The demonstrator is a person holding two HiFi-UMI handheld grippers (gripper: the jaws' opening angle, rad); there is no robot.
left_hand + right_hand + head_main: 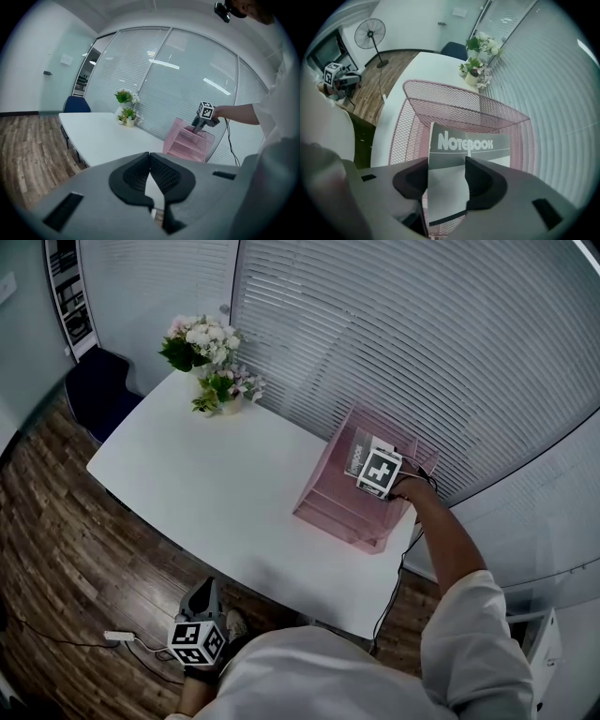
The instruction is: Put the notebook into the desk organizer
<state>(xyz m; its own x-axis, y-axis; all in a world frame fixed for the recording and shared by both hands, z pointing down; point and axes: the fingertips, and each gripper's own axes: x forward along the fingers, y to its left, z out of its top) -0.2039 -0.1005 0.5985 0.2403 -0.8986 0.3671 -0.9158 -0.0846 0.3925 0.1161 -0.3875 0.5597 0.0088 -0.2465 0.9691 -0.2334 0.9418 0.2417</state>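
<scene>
A pink wire-mesh desk organizer (328, 502) stands at the white table's right end, near the window blinds. The grey notebook (464, 143) with "NOTEBOOK" on its cover sits in the organizer's (459, 108) top tray, leaning against the mesh. My right gripper (446, 176) is over that tray, open, its pads standing apart on either side of the notebook's lower part. In the head view the right gripper (367, 463) covers part of the notebook (357, 454). My left gripper (150, 164) hangs low off the table's near edge, shut on nothing.
A vase of flowers (211, 362) stands at the table's (216, 484) far left corner, with a blue chair (98, 390) behind it. Window blinds run along the far side. A cable hangs off the table edge by my right arm. A white adapter (120, 637) lies on the wood floor.
</scene>
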